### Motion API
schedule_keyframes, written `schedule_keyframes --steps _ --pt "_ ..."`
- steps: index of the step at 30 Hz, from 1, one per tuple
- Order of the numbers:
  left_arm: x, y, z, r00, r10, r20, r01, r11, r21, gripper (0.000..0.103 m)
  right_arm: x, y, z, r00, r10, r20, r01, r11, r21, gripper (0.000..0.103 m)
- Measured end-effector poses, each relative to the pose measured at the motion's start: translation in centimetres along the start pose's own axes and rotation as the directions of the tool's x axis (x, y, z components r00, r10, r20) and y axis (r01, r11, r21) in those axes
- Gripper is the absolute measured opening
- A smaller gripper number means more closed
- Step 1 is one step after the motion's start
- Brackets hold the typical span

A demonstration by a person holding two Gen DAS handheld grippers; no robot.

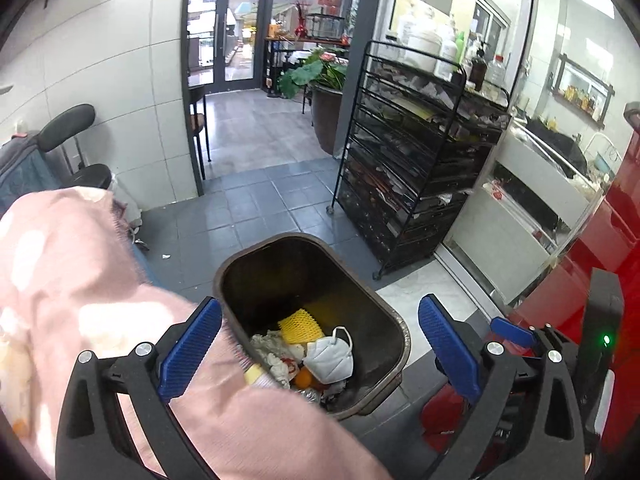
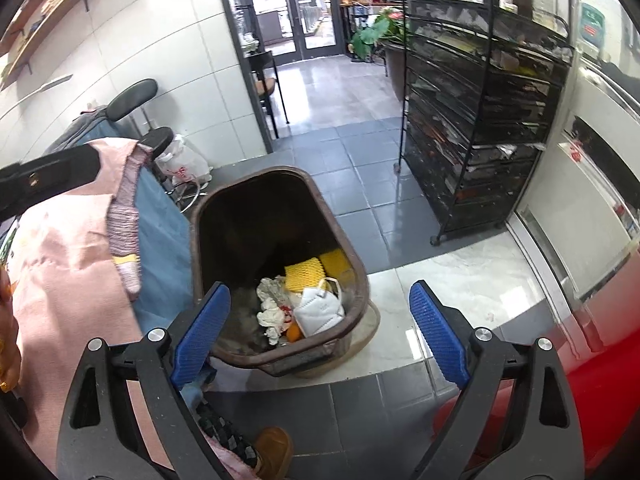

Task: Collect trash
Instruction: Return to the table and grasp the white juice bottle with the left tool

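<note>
Gaping tongs (image 2: 320, 332) over unlabelled bin (image 2: 224, 200), mask (image 2: 320, 312)

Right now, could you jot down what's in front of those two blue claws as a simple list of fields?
setting: tiled floor indoors, glass doors at the back
bin: brown trash bin, open top, standing on the floor
bin contents: white face mask, yellow foam net, crumpled tissues, an orange
left gripper: open, holding nothing, above the bin
right gripper: open, holding nothing, near the bin
nearby: black wire rack to the right; pink cloth to the left
</note>
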State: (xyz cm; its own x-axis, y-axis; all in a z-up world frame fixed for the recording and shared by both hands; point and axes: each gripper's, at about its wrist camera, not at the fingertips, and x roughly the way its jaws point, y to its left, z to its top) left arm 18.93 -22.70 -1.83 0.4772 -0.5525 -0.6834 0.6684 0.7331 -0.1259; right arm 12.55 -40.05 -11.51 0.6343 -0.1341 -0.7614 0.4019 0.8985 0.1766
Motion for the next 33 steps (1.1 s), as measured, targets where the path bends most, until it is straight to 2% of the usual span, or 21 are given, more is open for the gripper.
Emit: schedule_keyframes --steps 7,12,18,22,25,30,33 --pt "-3.4 2.7 -1.5 0.999 0.036 0.029 -0.036 0.999 -0.024 0.097 -0.5 3.3 0.6 0.997 0.079 -0.007 -0.079 0.996 -0.048 0.09" --pt "-5.3 4.6 -2.3 0.997 0.069 0.038 -0.067 0.996 -0.05 0.097 -1.4 6.3 0.9 0.995 0.099 0.007 -0.098 0.987 -0.125 0.09" --pt "-7.7 7.8 -3.8 0.989 0.142 0.043 -0.139 0.987 -0.076 0.097 -2.6 9.7 1.3 0.987 0.161 0.019 -0.154 0.969 -0.193 0.09" --pt "-9.2 10.3 -4.9 0.976 0.213 0.036 -0.21 0.974 -0.08 0.097 -3.3 11.7 1.4 0.981 0.193 0.026 -0.182 0.955 -0.232 0.094" --pt "-10.0 12.6 -5.3 0.956 0.293 0.02 -0.291 0.954 -0.077 0.097 -3.5 12.7 1.3 0.978 0.21 0.019 -0.199 0.948 -0.249 0.094" --pt "-9.6 17.2 -5.4 0.915 0.398 -0.067 -0.4 0.916 -0.017 0.097 -3.7 13.6 0.7 0.975 0.22 0.009 -0.21 0.942 -0.264 0.094" --pt "-8.9 19.5 -5.7 0.903 0.41 -0.129 -0.413 0.911 0.008 0.091 -3.8 13.8 0.5 0.976 0.22 0.001 -0.212 0.941 -0.265 0.094"
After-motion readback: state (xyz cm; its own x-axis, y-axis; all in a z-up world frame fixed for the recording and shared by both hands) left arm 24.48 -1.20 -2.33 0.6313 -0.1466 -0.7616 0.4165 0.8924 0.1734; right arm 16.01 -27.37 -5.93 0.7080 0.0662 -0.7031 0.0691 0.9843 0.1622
